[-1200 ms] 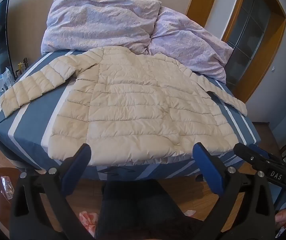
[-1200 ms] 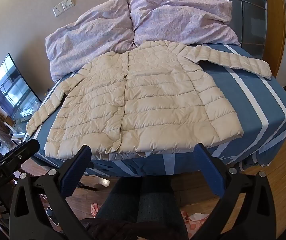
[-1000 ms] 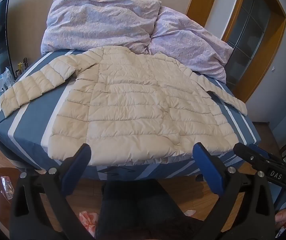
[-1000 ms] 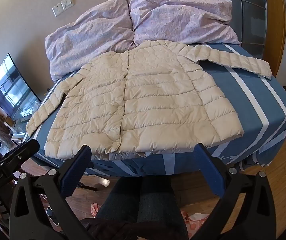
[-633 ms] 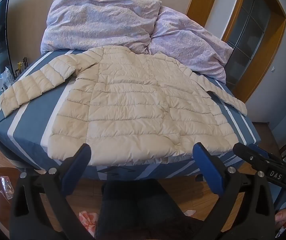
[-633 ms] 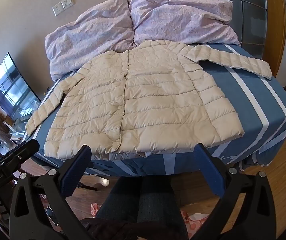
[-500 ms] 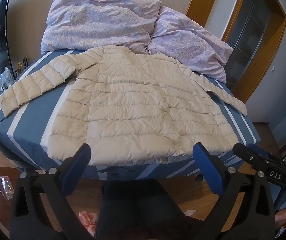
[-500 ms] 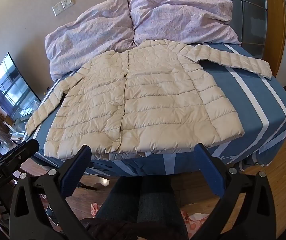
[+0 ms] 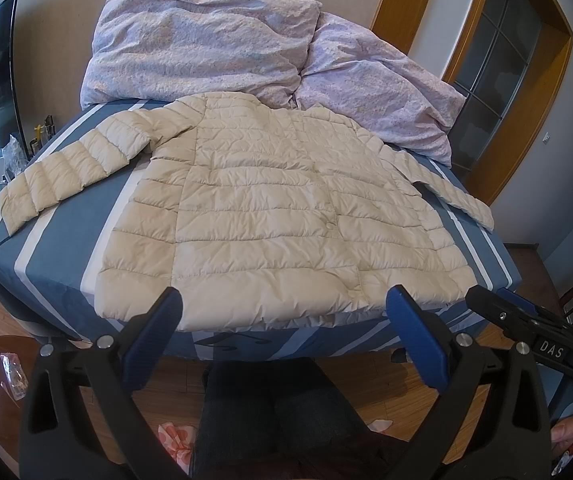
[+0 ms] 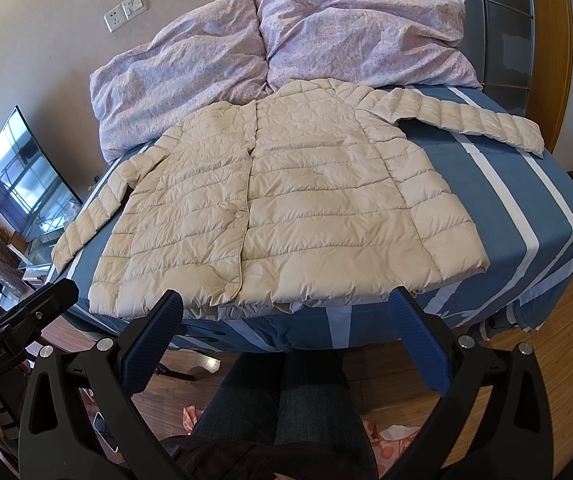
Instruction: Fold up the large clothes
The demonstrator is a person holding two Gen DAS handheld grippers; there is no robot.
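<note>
- Both grippers, left gripper and right gripper, hang spread wide and empty, short of the bed's near edge, likely poised to pick a first hold.
- Beyond them the cream puffer jacket lies flat, front up, hem along the near edge of the striped bed, sleeves spread toward each side edge, ready for folding.
- Lilac duvet is heaped at the far edge, out of the way.

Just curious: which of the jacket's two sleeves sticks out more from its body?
The sleeve on the door side; it splays outward, while the TV-side sleeve slants down close to the jacket.
</note>
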